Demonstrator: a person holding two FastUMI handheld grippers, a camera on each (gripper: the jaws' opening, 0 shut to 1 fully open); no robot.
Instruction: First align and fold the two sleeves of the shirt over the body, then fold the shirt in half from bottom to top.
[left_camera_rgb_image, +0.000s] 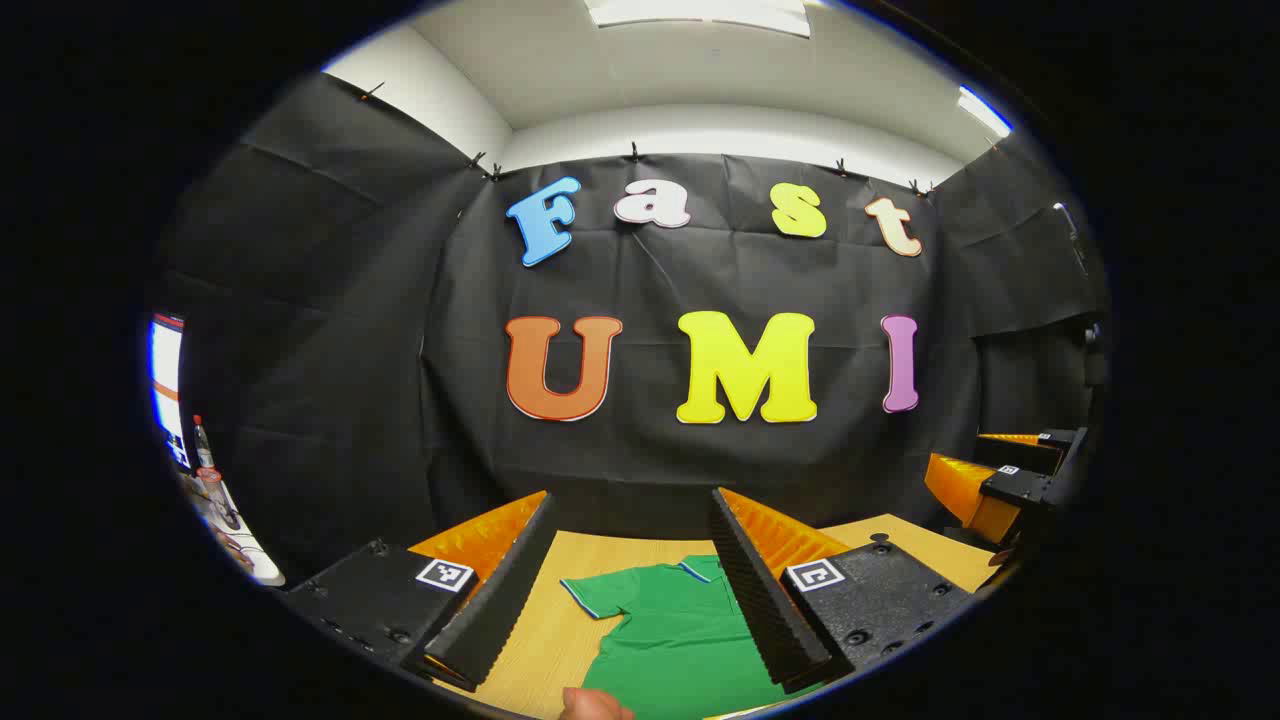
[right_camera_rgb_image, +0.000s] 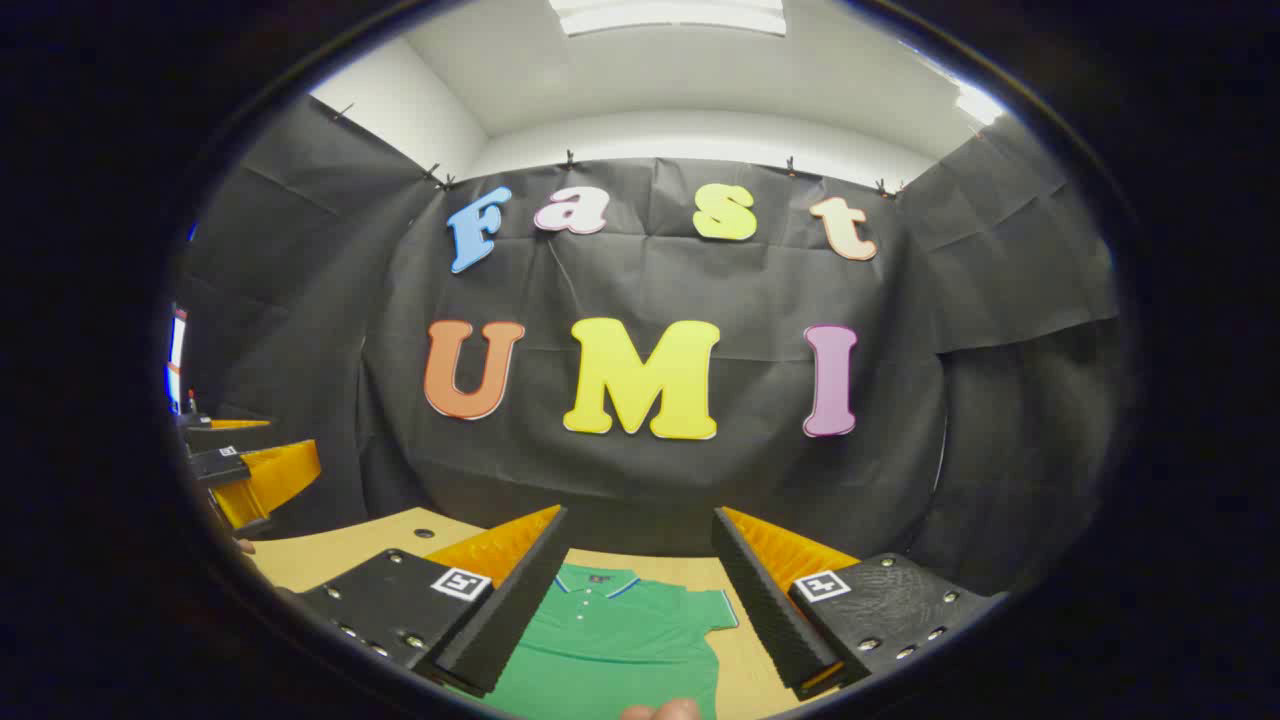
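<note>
Below, green shirt (left_camera_rgb_image: 670, 630) flat on table (left_camera_rgb_image: 560, 600), lower part cut off; both grippers' jaws spread, empty.

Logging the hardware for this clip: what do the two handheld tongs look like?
Both look alike. In the left gripper view, the left tongs have two long ribbed fingers, set on dark blocks with screw heads. Each block carries a small square black-and-white marker. The right tongs in the right gripper view have the same build, with a marker on each block.
</note>
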